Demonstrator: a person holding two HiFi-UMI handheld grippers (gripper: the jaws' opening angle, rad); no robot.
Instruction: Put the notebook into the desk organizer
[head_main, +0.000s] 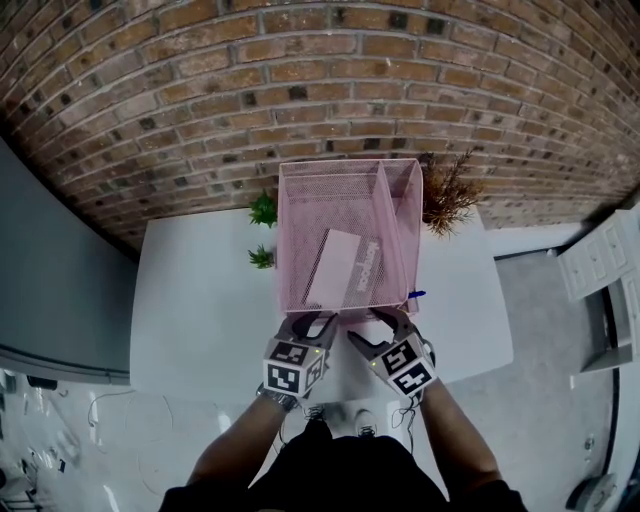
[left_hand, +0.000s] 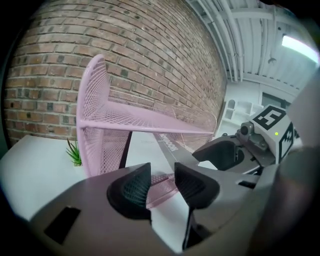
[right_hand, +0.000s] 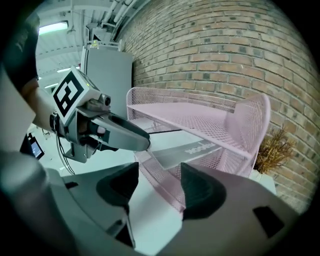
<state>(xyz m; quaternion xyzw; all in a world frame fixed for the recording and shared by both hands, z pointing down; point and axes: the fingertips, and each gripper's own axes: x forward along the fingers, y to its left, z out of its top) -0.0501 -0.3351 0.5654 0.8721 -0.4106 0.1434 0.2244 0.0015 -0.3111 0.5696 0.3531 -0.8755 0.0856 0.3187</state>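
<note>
A pink mesh desk organizer (head_main: 345, 165) stands on the white table (head_main: 200, 300). The notebook (head_main: 340, 265), white with a grey printed strip, lies slanted inside it, also visible in the left gripper view (left_hand: 167, 144) and the right gripper view (right_hand: 192, 150). My left gripper (head_main: 313, 322) is at the organizer's front edge, jaws a little apart (left_hand: 162, 182), with the pink front lip showing in the gap. My right gripper (head_main: 385, 322) sits beside it at the front right, jaws wide (right_hand: 160, 182), with the mesh lip between them untouched. Neither gripper holds the notebook.
Two small green plants (head_main: 263, 210) (head_main: 261, 257) stand left of the organizer, and a dried brown plant (head_main: 447, 195) stands at its right rear. A small blue item (head_main: 416, 294) lies by the front right corner. A brick wall rises behind the table. White shelving (head_main: 600, 260) stands at the right.
</note>
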